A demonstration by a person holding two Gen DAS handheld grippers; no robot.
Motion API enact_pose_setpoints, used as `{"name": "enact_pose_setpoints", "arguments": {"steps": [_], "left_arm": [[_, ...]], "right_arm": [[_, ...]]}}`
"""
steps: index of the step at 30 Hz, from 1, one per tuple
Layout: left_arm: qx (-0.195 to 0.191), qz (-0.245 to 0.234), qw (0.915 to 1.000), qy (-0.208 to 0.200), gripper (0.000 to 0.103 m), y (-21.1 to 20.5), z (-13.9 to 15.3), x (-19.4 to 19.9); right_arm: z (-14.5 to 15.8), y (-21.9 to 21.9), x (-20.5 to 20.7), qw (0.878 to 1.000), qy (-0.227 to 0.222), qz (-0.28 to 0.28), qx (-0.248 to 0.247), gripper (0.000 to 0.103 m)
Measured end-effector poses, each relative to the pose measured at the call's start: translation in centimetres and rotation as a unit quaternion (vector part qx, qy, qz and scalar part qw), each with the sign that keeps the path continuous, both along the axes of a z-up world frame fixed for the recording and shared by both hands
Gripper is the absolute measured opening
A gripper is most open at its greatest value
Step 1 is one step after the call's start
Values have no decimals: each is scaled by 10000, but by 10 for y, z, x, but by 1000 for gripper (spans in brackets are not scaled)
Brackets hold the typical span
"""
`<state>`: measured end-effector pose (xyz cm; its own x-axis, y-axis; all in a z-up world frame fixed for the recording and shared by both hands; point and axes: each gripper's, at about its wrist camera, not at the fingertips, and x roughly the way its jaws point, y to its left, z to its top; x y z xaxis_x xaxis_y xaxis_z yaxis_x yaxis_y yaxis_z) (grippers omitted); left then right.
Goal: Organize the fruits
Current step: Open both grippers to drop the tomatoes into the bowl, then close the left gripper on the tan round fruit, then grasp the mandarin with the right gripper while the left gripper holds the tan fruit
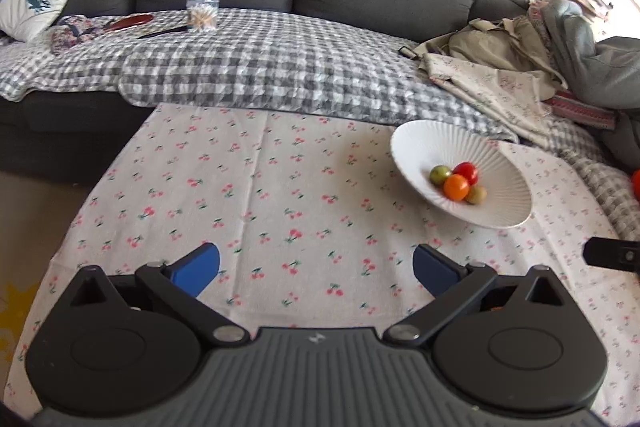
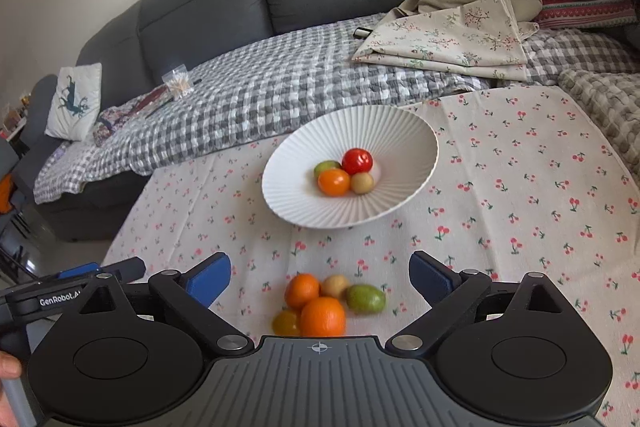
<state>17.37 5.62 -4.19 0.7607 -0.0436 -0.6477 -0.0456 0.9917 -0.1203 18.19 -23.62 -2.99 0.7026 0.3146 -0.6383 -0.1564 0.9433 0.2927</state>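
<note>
In the left wrist view, the left gripper (image 1: 316, 265) is hovering over bare surface (image 1: 248, 187), jaws spread wide and holding nothing; the bowl (image 1: 408, 147) with four fruits is sitting ahead and to its right.

In the right wrist view, the right gripper (image 2: 320, 277) is hanging released right above the loose fruit pile (image 2: 326, 301), which is lying between its jaws, so this hand is nearer. The green fruit (image 2: 366, 299) is lying with its long axis crosswise.

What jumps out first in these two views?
The white ribbed bowl on the cherry-print cloth, holding four small fruits, the red one brightest. Nearer, a loose cluster of five fruits lies on the cloth between the open fingers of the right claw. The left claw is open and empty.
</note>
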Motion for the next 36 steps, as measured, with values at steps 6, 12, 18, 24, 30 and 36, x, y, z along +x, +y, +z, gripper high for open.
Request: {"name": "enact_pose_setpoints", "arguments": {"steps": [6, 12, 18, 24, 30, 36], "left_arm": [[460, -87, 9989, 48, 102, -2, -15, -13], [317, -284, 9985, 334, 102, 0, -30, -18], [332, -398, 9968, 606, 98, -2, -45, -14], [411, -541, 9938, 883, 78, -13, -59, -6], [420, -602, 9925, 981, 33, -15, -66, -2], [380, -682, 9927, 915, 23, -16, -63, -2]], "right_arm": [[-10, 16, -17, 9992, -147, 180, -330, 98], [-18, 13, -15, 9995, 170, 37, -257, 98], [-29, 7, -10, 9987, 513, 32, 28, 97], [-36, 3, -5, 9978, 612, -65, 246, 96], [-43, -1, 2, 9967, 707, -201, 341, 93], [-53, 3, 7, 9958, 837, -150, 344, 84]]}}
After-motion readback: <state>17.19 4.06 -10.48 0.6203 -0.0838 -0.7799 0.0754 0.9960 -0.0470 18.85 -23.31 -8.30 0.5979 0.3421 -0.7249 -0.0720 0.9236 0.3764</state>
